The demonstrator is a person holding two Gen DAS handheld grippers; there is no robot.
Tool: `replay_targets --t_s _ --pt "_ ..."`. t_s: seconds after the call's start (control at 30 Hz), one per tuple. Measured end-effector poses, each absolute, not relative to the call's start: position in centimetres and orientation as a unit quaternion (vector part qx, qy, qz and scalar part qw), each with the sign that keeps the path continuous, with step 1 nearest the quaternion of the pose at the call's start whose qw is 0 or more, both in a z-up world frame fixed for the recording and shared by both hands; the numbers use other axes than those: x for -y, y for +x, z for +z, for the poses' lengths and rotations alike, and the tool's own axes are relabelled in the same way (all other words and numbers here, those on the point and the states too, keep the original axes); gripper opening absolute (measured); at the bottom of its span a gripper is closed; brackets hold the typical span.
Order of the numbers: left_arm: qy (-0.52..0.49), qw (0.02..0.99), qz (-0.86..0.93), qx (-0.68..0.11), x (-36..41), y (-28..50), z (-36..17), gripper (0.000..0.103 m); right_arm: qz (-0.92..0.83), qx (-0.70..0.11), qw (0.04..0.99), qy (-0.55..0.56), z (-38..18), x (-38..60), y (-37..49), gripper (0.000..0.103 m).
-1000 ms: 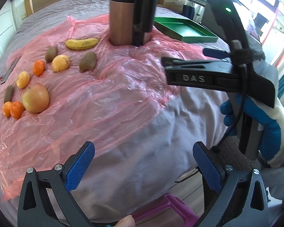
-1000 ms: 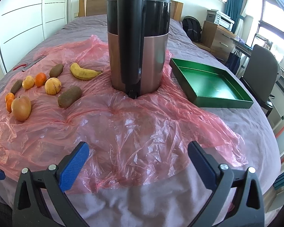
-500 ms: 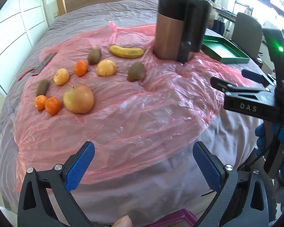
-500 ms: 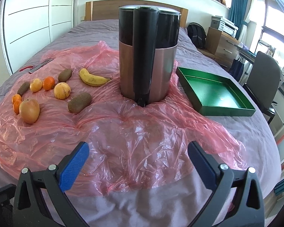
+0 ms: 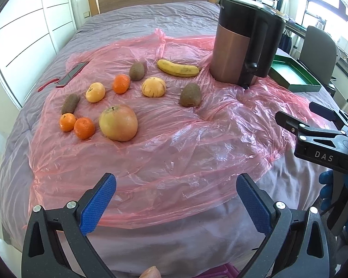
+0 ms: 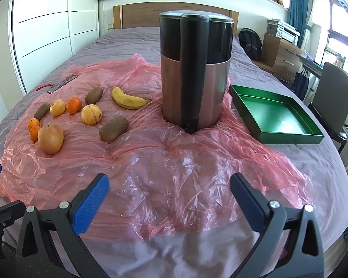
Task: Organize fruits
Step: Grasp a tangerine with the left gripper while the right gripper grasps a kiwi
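Observation:
Several fruits lie on a pink plastic sheet (image 5: 174, 143) on a bed: a large apple (image 5: 118, 122), a banana (image 5: 177, 68), kiwis such as the nearest one (image 5: 190, 95), small oranges (image 5: 84, 127) and a yellow round fruit (image 5: 153, 87). The same fruits show at left in the right wrist view, with the apple (image 6: 50, 139) and banana (image 6: 128, 99). An empty green tray (image 6: 276, 115) sits to the right. My left gripper (image 5: 174, 199) is open and empty, near the bed's front edge. My right gripper (image 6: 169, 195) is open and empty over the sheet's front.
A tall copper and black kettle (image 6: 194, 69) stands between the fruits and the tray. A phone (image 5: 72, 74) with a red strap lies at the sheet's far left. A chair (image 6: 334, 97) and drawers stand right of the bed. The right gripper's body (image 5: 324, 143) shows at right.
The left gripper's view has swung left and pulled back, bringing all the fruits toward the centre. The right gripper has backed off slightly from the kettle. Both stay open.

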State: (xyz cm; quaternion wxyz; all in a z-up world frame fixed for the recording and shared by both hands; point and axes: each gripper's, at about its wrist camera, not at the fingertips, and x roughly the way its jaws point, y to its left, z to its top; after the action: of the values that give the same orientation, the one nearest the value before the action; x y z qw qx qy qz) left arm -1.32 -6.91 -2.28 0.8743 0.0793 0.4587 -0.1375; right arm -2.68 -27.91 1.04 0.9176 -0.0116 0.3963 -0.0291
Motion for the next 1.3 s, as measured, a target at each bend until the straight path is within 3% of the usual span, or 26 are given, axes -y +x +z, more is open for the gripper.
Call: replay_targets --t_s 0.2,0.5,0.6,0.67,0.93,1.3 --pt "0.07 0.878 -0.112 -0.459 5.5 -0.4 -2.6 0.102 -0.017 -0.4 0.916 -0.018 0.8 26.7 -2.0 0.103" --pt "-0.015 0.883 -0.007 -0.468 -3.8 3.9 -3.0 0.101 0.042 -0.408 0.912 -0.001 0.7 22.9 1.8 0.103" --pt "-0.042 0.88 0.023 -0.473 -6.9 5.7 -3.9 0.092 0.06 -0.411 0.91 0.002 0.2 21.4 3.6 0.103" --pt "-0.066 0.873 0.032 -0.481 -8.5 7.2 -4.7 0.08 0.064 -0.415 0.907 0.005 -0.3 20.7 4.9 0.103" --pt "-0.082 0.863 0.047 -0.497 -9.7 12.3 -7.8 0.064 0.057 -0.454 0.889 0.027 -3.7 19.7 10.2 0.103" --pt "-0.092 0.858 0.015 -0.506 -8.8 15.8 -10.0 0.06 0.04 -0.494 0.866 0.068 -7.0 20.2 14.1 0.092"
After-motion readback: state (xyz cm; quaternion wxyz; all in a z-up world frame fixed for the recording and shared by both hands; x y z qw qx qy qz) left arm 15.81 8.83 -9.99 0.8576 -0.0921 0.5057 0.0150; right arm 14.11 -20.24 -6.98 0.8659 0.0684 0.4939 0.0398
